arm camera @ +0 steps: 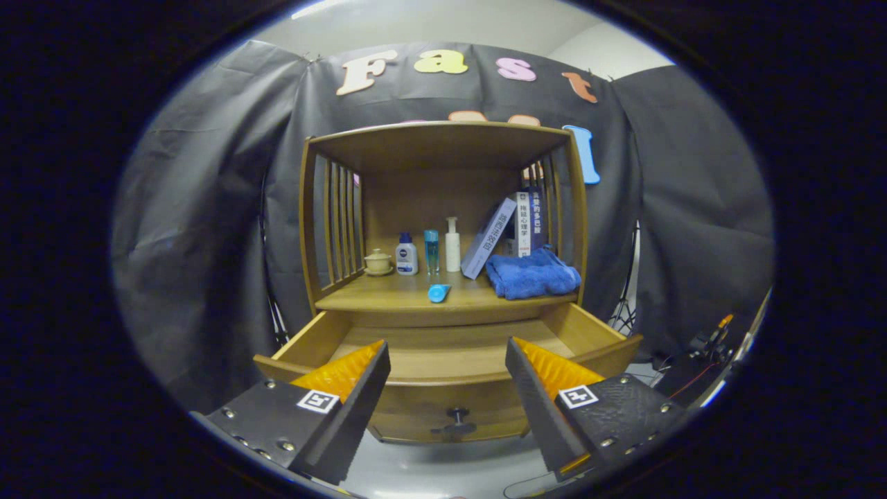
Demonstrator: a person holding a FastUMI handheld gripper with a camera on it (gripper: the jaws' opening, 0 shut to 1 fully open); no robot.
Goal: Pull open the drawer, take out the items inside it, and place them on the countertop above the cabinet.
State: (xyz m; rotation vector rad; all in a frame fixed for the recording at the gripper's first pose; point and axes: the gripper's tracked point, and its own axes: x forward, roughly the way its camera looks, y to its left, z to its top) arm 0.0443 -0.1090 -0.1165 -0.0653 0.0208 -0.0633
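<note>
Black cloth wall (208, 229) behind; pale ceiling (443, 24); grey floor (429, 464).

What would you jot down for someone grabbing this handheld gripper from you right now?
Gripper: open, holding nothing, fingers spread in front of the drawer.
Drawer: pulled open; what shows of its inside looks bare.
Countertop: blue towel and a small blue item lie near its front edge, bottles and books behind.
Left: check the drawer's front part, hidden behind the fingers, for leftovers.
</note>
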